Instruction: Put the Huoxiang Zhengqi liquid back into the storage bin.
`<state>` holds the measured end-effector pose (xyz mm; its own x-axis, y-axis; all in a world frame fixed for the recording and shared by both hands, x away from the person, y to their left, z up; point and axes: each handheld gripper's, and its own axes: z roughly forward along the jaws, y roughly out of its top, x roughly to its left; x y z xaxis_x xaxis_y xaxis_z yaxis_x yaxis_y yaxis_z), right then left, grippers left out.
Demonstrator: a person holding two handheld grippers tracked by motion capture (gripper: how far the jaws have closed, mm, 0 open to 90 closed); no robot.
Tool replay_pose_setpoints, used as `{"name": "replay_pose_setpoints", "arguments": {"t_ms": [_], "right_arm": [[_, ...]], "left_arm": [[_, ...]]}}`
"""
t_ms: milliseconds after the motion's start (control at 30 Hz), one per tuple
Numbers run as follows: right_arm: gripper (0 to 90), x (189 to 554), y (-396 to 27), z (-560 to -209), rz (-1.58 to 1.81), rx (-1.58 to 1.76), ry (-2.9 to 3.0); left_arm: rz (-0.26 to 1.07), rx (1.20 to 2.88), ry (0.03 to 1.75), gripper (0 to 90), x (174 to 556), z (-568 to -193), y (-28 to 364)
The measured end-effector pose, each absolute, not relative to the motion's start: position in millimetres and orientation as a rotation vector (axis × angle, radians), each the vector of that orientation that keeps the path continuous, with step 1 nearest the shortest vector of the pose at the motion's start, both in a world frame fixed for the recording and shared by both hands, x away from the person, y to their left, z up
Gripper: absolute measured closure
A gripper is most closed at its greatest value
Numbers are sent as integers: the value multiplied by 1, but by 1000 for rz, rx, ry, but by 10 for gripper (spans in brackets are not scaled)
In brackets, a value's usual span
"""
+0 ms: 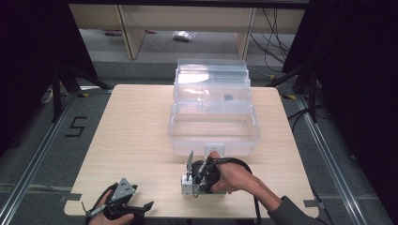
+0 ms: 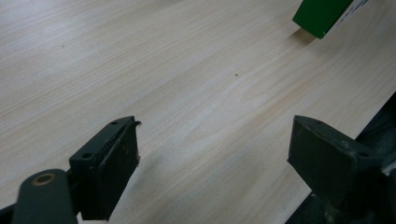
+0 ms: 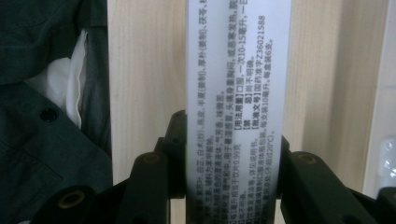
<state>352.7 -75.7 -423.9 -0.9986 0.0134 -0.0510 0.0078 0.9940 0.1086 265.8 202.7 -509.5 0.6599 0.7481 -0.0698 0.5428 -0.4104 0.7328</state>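
A small medicine box (image 1: pixel 187 186), white with a green side, stands on the wooden table (image 1: pixel 136 126) near its front edge. My right gripper (image 1: pixel 197 183) is shut on it. In the right gripper view the box's white face (image 3: pixel 238 84), covered in printed text, is clamped between the two black jaws of the right gripper (image 3: pixel 233 158). My left gripper (image 1: pixel 143 208) rests at the table's front left corner, jaws pointing right. In its own view the left gripper (image 2: pixel 215 154) is open over bare wood, and a green corner of the box (image 2: pixel 322 14) shows at the top right.
A clear plastic storage box (image 1: pixel 174 126) stands open just beyond the medicine box, its lid (image 1: pixel 211 79) tilted back. A small dark item (image 1: pixel 228 97) shows through the plastic. Dark clothing (image 3: pixel 42 140) lies at the left of the right gripper view.
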Motion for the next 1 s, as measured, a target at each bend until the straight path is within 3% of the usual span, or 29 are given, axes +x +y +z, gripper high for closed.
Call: {"name": "replay_pose_setpoints", "arguments": {"t_ms": [1000], "right_arm": [[647, 381, -137, -369, 256, 104, 3031]], "left_arm": [[355, 2129, 998, 155, 266, -510, 203]]}}
